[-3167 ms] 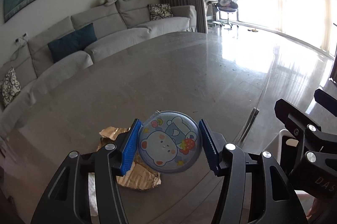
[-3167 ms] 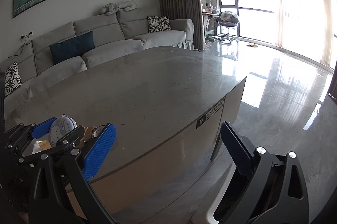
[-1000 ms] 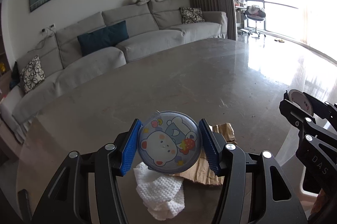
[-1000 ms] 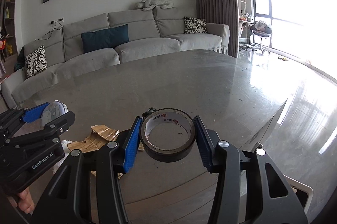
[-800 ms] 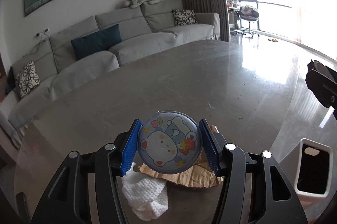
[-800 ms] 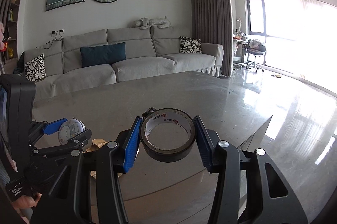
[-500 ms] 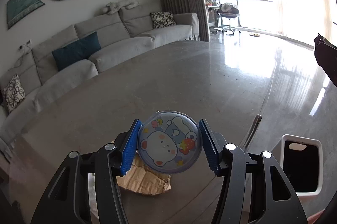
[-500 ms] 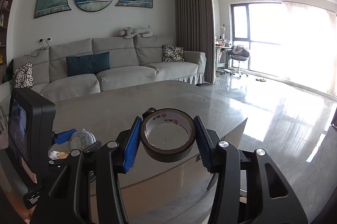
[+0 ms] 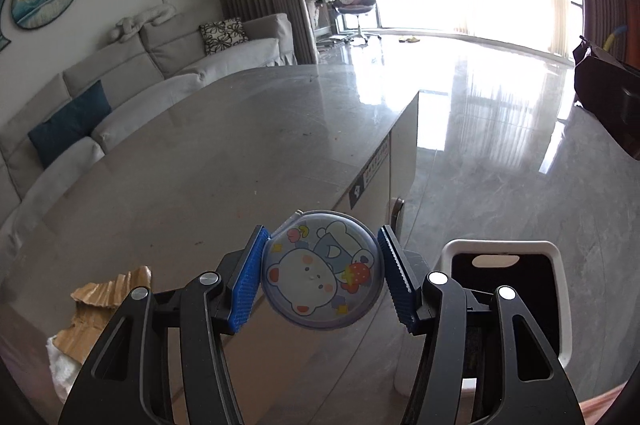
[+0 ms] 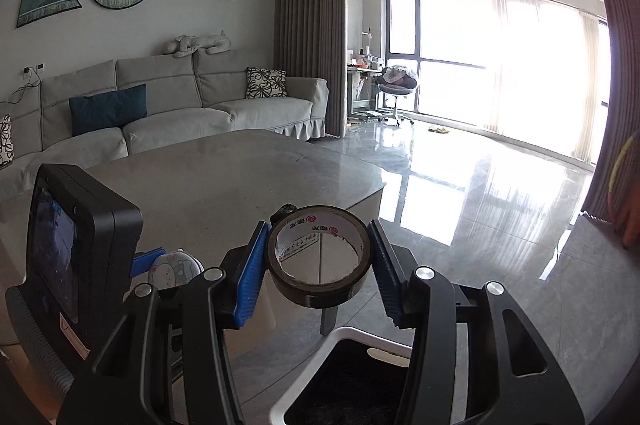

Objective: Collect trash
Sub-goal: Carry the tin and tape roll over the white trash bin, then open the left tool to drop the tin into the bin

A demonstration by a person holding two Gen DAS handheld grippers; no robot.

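Both hands are swinging away from the middle of the worktop [image 9: 248,145] toward the white bin [image 9: 554,265] that stands on the floor just off the worktop's near corner; a second ago the bin was not showing in either wrist view, and now its dark mouth is opening up below both tools. The left tool [image 9: 322,275] is clamping a round cartoon-printed lid [image 9: 322,273] between its blue pads, with the bin just to the right of it and lower. The right tool [image 10: 318,257] is gripping a black tape roll [image 10: 320,257] by its sides, hanging almost over the bin's near rim [image 10: 340,335]. Torn cardboard [image 9: 108,295] and a white tissue [image 9: 60,369] are lying on the worktop, far from the bin. By my judgement both items are nearing the drop, with the leftovers needing another trip.
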